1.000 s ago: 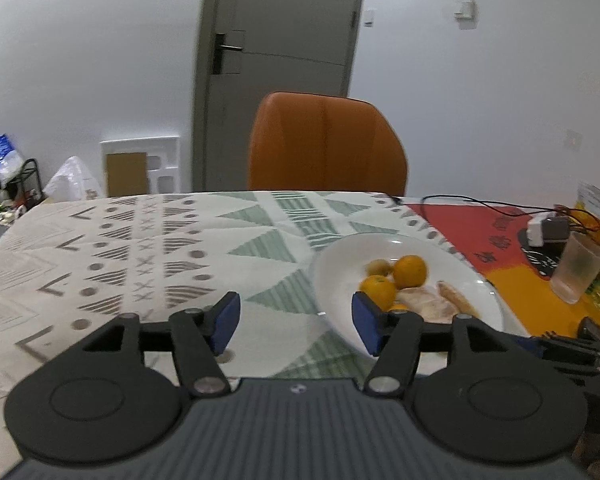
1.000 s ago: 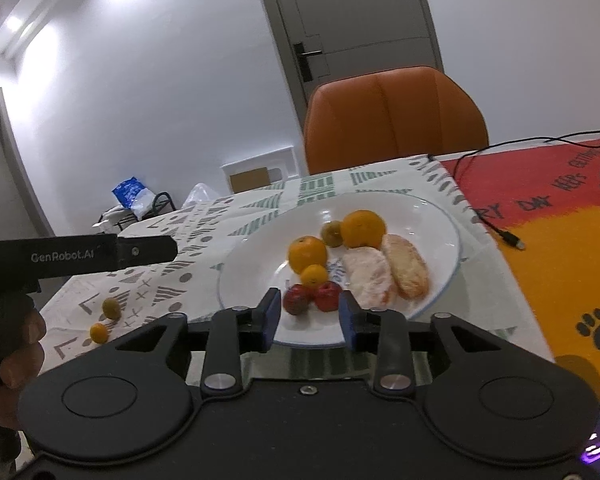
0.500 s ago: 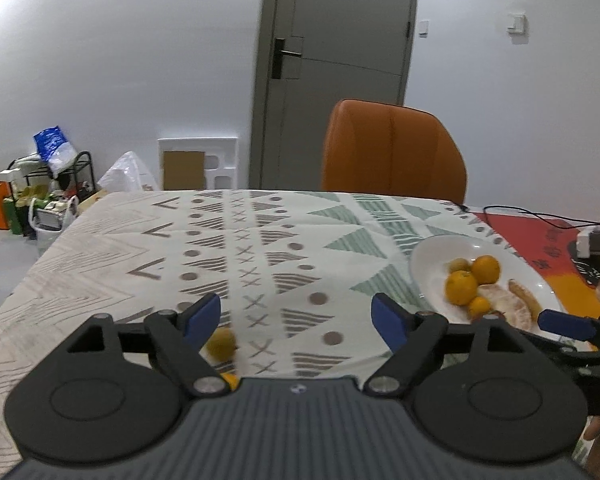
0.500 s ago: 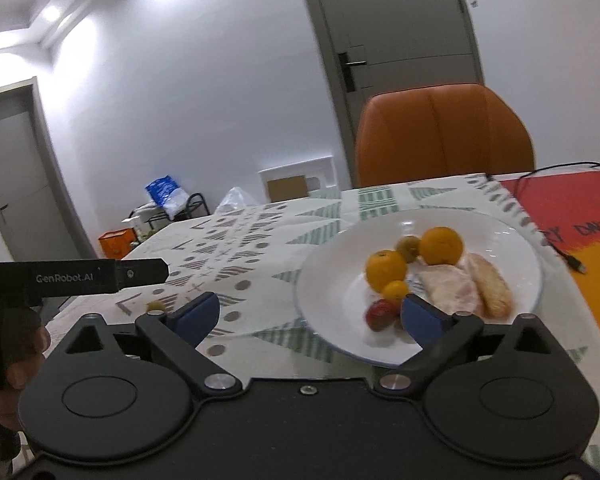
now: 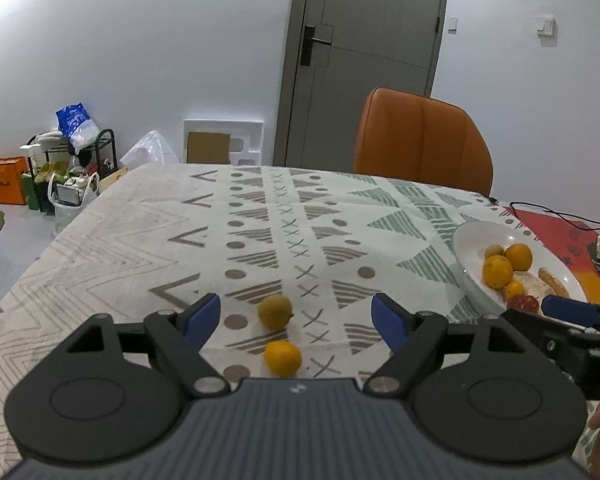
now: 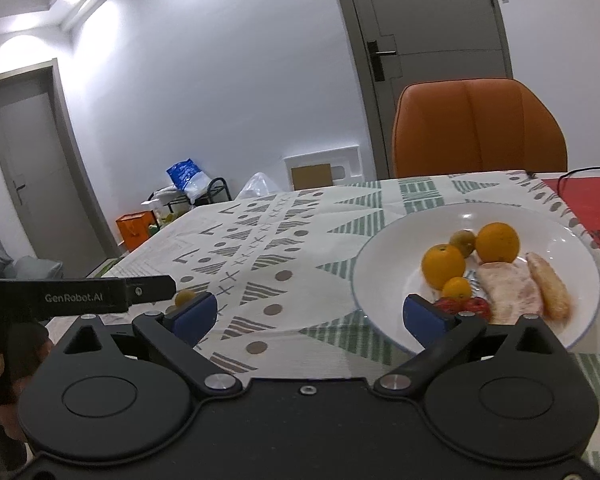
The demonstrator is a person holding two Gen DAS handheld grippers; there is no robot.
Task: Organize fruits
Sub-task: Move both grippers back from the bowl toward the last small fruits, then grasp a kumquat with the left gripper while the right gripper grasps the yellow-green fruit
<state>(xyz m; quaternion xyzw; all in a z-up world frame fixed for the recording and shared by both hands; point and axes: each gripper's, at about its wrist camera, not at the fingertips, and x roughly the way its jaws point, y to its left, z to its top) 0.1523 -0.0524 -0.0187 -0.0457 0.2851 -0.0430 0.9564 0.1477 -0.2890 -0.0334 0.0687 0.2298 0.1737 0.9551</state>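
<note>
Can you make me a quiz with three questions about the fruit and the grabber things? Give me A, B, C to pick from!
1. Where are the two loose fruits lying?
A. On the patterned tablecloth, in front of the left hand-held gripper
B. On the orange chair
C. On the floor by the door

2. What colour is the plate that holds the fruit?
A. Black
B. White
C. Green

3. How is the left hand-held gripper right now?
A. Shut on a fruit
B. Open, holding nothing
C. Shut on the plate

Answers:
1 A: the yellow-green fruit and the small orange fruit sit on the tablecloth between the fingers of the left hand-held gripper.
2 B: the plate is white.
3 B: its blue pads stand wide apart and touch nothing.
</note>
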